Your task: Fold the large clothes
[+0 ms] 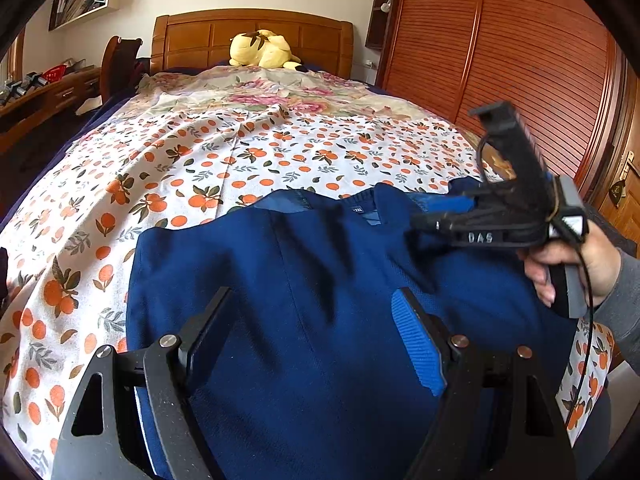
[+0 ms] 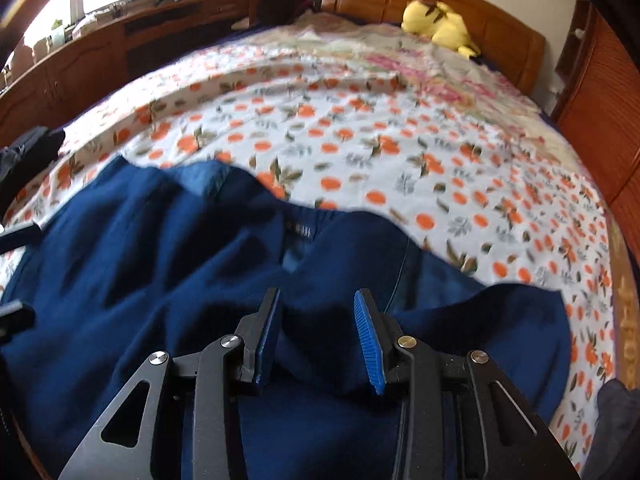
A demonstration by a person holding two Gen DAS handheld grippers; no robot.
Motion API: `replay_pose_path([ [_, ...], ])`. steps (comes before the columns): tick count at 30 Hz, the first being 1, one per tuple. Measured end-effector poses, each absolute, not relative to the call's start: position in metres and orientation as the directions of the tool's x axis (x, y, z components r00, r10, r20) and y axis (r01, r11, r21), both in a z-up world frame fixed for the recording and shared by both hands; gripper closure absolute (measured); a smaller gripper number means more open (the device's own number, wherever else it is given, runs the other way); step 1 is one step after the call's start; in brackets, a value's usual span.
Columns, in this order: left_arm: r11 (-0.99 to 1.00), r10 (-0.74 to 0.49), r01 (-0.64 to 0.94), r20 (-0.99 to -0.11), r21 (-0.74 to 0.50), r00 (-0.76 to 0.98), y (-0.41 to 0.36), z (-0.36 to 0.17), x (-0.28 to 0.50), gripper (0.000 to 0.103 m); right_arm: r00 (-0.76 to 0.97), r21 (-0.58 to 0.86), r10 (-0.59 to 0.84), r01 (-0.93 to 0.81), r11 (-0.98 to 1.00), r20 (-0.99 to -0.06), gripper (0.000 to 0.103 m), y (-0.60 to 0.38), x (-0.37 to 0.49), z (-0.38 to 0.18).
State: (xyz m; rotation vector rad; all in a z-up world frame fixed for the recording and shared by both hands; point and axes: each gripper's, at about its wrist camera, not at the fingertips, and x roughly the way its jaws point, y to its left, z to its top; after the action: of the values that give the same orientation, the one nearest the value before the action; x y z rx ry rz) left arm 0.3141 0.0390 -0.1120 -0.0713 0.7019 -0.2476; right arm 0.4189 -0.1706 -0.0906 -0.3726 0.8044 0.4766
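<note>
Lying on the bed just ahead of both tools, the navy sweater looks partly folded, sides turned in, collar still showing. Left hand-held gripper hovers wide apart above it, gripping nothing; right hand-held gripper stands part open, cloth bunched between unpressed pads. Final folds remain.

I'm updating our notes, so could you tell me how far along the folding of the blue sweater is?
Done: the sweater lies on the bed, collar label showing, its left side apparently folded in to a straight edge. In hand: nothing is gripped; the left hand-held gripper and right hand-held gripper both hang open over the cloth. Left: the right side looks rumpled, and the final folds are not yet made.
</note>
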Motion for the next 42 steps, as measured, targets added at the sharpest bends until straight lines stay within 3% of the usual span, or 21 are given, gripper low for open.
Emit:
replay_pose_path([
  [4, 0.968, -0.25, 0.201, -0.629, -0.149, 0.736, 0.04, -0.112, 0.314, 0.023, 0.579, -0.133, 0.241, -0.529, 0.838, -0.779, 0.064, -0.171, 0.417, -0.102],
  [14, 0.969, -0.246, 0.201, -0.632, -0.145, 0.735, 0.04, -0.112, 0.315, 0.023, 0.59, -0.217, 0.172, -0.529, 0.821, -0.789, 0.048, -0.142, 0.424, -0.113],
  [19, 0.969, -0.247, 0.201, -0.633, -0.145, 0.734, 0.04, -0.112, 0.314, 0.023, 0.582, -0.189, 0.187, -0.524, 0.83, -0.792, 0.048, -0.143, 0.433, -0.116],
  [20, 0.968, -0.249, 0.202, -0.632, -0.147, 0.734, 0.041, -0.112, 0.314, 0.023, 0.579, -0.187, 0.193, -0.531, 0.826, -0.792, 0.054, -0.142, 0.433, -0.117],
  [21, 0.968, -0.249, 0.202, -0.632, -0.148, 0.734, 0.04, -0.112, 0.314, 0.023, 0.574, -0.184, 0.209, -0.551, 0.814, -0.791, 0.078, -0.141, 0.432, -0.117],
  [22, 0.968, -0.25, 0.202, -0.632, -0.149, 0.733, 0.041, -0.112, 0.315, 0.023, 0.575, -0.194, 0.217, -0.568, 0.8, -0.788, 0.092, -0.139, 0.429, -0.115],
  [23, 0.968, -0.251, 0.201, -0.632, -0.151, 0.733, 0.041, -0.112, 0.315, 0.023, 0.593, -0.225, 0.209, -0.573, 0.788, -0.778, 0.1, -0.136, 0.425, -0.112],
  [30, 0.968, -0.249, 0.202, -0.635, -0.148, 0.731, 0.041, -0.113, 0.315, 0.023, 0.679, -0.231, 0.26, -0.543, 0.807, -0.687, 0.1, -0.127, 0.443, -0.072],
  [35, 0.969, -0.245, 0.199, -0.64, -0.144, 0.729, 0.041, -0.114, 0.317, 0.023, 0.663, -0.232, 0.256, -0.555, 0.799, -0.703, 0.1, -0.108, 0.456, -0.077],
  [37, 0.969, -0.246, 0.202, -0.636, -0.142, 0.732, 0.041, -0.113, 0.316, 0.023, 0.659, -0.215, 0.239, -0.531, 0.82, -0.713, 0.095, -0.113, 0.46, -0.078],
  [39, 0.969, -0.244, 0.205, -0.634, -0.136, 0.734, 0.04, -0.113, 0.315, 0.023, 0.67, -0.205, 0.228, -0.502, 0.84, -0.707, 0.074, -0.121, 0.459, -0.075],
  [41, 0.971, -0.237, 0.204, -0.632, -0.127, 0.738, 0.039, -0.112, 0.313, 0.023, 0.674, -0.194, 0.223, -0.484, 0.853, -0.704, 0.06, -0.133, 0.456, -0.073],
  [42, 0.972, -0.234, 0.202, -0.63, -0.124, 0.741, 0.04, -0.111, 0.312, 0.023, 0.68, -0.196, 0.214, -0.472, 0.86, -0.702, 0.057, -0.138, 0.453, -0.072],
])
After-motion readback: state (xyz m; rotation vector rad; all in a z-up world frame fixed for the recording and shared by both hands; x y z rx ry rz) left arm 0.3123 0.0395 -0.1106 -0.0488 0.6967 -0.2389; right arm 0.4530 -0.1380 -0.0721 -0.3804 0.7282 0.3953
